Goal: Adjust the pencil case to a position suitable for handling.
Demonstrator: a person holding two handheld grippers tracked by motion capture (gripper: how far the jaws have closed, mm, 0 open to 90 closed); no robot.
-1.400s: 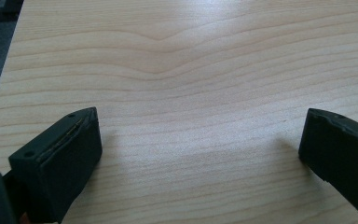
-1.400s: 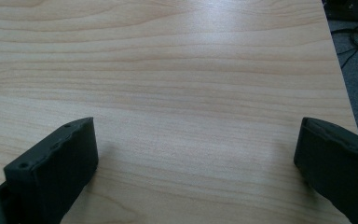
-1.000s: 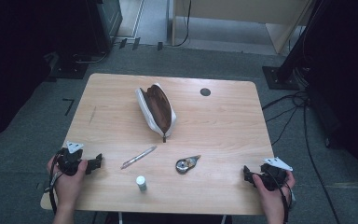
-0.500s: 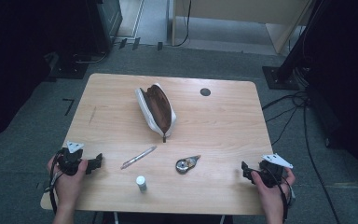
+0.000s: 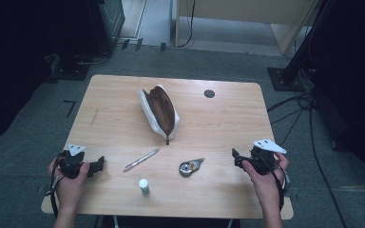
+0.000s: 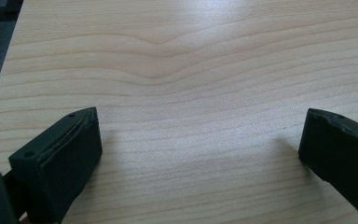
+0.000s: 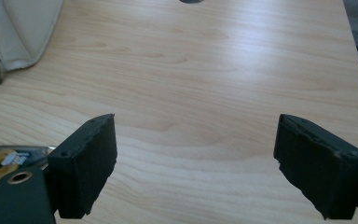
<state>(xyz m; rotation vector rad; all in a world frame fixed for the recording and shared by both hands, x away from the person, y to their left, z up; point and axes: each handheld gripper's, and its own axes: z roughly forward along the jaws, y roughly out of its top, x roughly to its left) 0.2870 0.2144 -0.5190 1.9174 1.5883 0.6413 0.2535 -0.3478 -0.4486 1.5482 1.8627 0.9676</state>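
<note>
both jaws spread wide on right gripper (just been closing slightly, nothing between), left gripper level, empty

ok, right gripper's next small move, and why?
Probably ease the right gripper leftward and down to the correction tape: it's the nearest item, the jaws, just closing a little, hold nothing, and the pouch lies unzipped.

My right gripper: black jaws wide apart, nothing btwn them, just been closing a bit. Pale wooden table below. White fabric pouch w/ zip pull top left; gold-and-clear tape dispenser beside left jaw.
</note>
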